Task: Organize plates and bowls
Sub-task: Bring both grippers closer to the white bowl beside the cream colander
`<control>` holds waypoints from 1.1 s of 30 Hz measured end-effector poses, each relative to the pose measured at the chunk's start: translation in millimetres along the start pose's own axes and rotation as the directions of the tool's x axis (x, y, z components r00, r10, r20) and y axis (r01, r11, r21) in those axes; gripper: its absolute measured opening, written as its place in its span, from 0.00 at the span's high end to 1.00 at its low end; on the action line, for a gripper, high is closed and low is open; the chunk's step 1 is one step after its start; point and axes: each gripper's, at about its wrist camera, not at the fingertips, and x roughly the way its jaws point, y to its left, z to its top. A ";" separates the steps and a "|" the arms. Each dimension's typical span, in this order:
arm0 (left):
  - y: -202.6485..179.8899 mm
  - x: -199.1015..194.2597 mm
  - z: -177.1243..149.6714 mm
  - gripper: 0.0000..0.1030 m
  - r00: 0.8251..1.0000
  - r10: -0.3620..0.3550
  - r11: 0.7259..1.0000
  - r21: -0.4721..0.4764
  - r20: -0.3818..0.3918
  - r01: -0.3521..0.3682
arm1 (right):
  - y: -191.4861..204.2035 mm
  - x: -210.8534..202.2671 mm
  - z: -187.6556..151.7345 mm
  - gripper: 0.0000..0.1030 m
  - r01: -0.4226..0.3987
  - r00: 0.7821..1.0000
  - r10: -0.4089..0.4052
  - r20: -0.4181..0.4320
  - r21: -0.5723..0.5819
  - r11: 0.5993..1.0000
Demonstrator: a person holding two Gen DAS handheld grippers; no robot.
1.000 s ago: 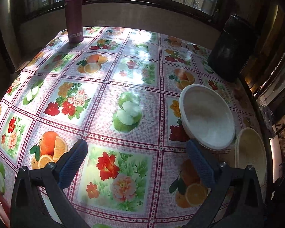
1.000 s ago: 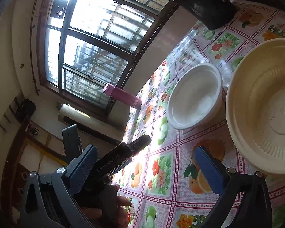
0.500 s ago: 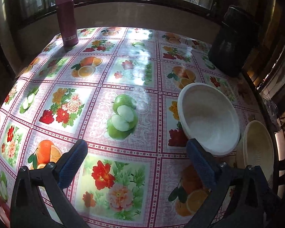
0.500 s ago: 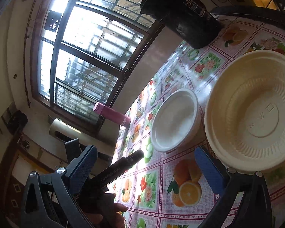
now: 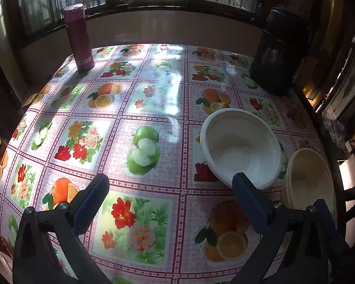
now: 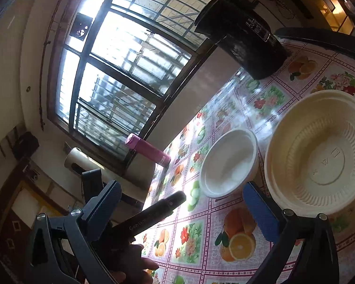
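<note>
Currently both hand-held grippers gape wide and empty; right hand-held gripper (image 6: 182, 203) sits nearest the cream ribbed plastic bowl (image 6: 319, 151), just beside the smaller white round bowl (image 6: 229, 163).

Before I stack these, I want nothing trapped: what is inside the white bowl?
The white bowl looks empty: only its pale inner surface shows in both views. In the left wrist view a jaw of the left gripper covers part of its near rim.

Cream bowl (image 5: 307, 177) partly behind claw finger
</note>
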 end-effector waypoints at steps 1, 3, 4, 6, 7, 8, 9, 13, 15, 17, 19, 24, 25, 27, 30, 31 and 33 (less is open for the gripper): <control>-0.9 -4.3 1.0 0.00 1.000 0.005 1.000 0.003 0.013 -0.005 | 0.5 -0.3 -0.3 0.01 -0.003 1.000 0.003 -0.001 -0.002 1.000; -0.4 -11.6 2.2 0.00 0.999 0.009 1.000 0.001 0.037 -0.009 | 3.0 -1.5 0.0 0.01 -0.015 1.000 0.015 0.001 -0.002 1.000; 0.0 -13.2 2.5 0.00 0.999 0.014 1.000 0.003 0.040 -0.014 | 3.8 -2.8 0.4 0.01 -0.022 1.000 0.022 0.007 -0.005 1.000; 1.4 -14.2 1.6 0.00 0.998 0.036 0.999 0.011 0.046 -0.037 | 6.5 -5.2 1.3 0.01 -0.028 0.999 0.028 0.017 -0.018 0.999; 2.8 -13.5 0.9 0.00 0.998 0.049 0.999 0.011 0.045 -0.050 | 7.7 -6.2 1.5 0.01 -0.030 0.999 0.031 0.021 -0.023 0.999; 4.0 -11.7 -0.2 0.00 0.998 0.059 0.998 0.007 0.037 -0.059 | 8.5 -7.2 1.5 0.01 -0.037 0.999 0.037 0.024 -0.024 0.999; 4.7 -10.3 -1.0 0.00 0.998 0.062 0.998 0.006 0.025 -0.062 | 8.8 -7.4 1.6 0.01 -0.047 0.999 0.047 0.024 -0.022 0.999; -0.4 -16.9 -2.9 0.00 0.997 0.077 0.996 0.032 0.024 -0.078 | 7.4 -4.5 1.1 0.01 -0.052 0.999 0.052 0.011 -0.015 0.999; -3.2 -25.7 -3.5 0.00 0.995 0.081 0.996 0.035 0.050 -0.082 | 7.8 -4.9 2.1 0.01 -0.049 0.999 0.049 0.011 -0.016 0.999; -6.1 -32.7 -5.7 0.00 0.993 0.089 0.995 0.041 0.072 -0.092 | 10.1 -8.9 2.8 0.01 -0.044 0.999 0.045 0.029 -0.032 0.999; -7.9 -36.3 -9.8 0.00 0.992 0.096 0.994 0.047 0.081 -0.100 | 12.8 -12.6 3.6 0.01 -0.043 0.998 0.045 0.045 -0.047 0.998; -8.5 -36.8 -19.2 0.00 0.992 0.109 0.992 0.055 0.063 -0.113 | 17.0 -9.5 1.7 0.00 -0.054 0.998 0.055 0.025 -0.060 0.997; -9.4 -36.7 -18.7 0.00 0.992 0.112 0.991 0.062 0.056 -0.115 | 16.7 -9.3 1.4 0.01 -0.056 0.998 0.057 0.022 -0.061 0.997; -9.6 -40.0 -15.2 0.00 0.990 0.122 0.990 0.069 0.067 -0.127 | 17.1 -9.4 1.2 0.01 -0.055 0.998 0.056 0.023 -0.060 0.997; -9.3 -46.7 -10.4 0.00 0.987 0.125 0.988 0.074 0.099 -0.133 | 15.0 -7.6 1.9 0.01 -0.060 0.998 0.061 0.020 -0.049 0.997; -9.7 -47.2 -9.6 0.00 0.986 0.128 0.987 0.081 0.106 -0.137 | 14.3 -6.2 1.6 0.00 -0.054 0.998 0.055 0.016 -0.050 0.997; -11.7 -45.9 -8.6 0.00 0.985 0.129 0.985 0.100 0.116 -0.141 | 14.9 -3.1 0.3 0.01 -0.046 0.999 0.047 0.007 -0.058 0.997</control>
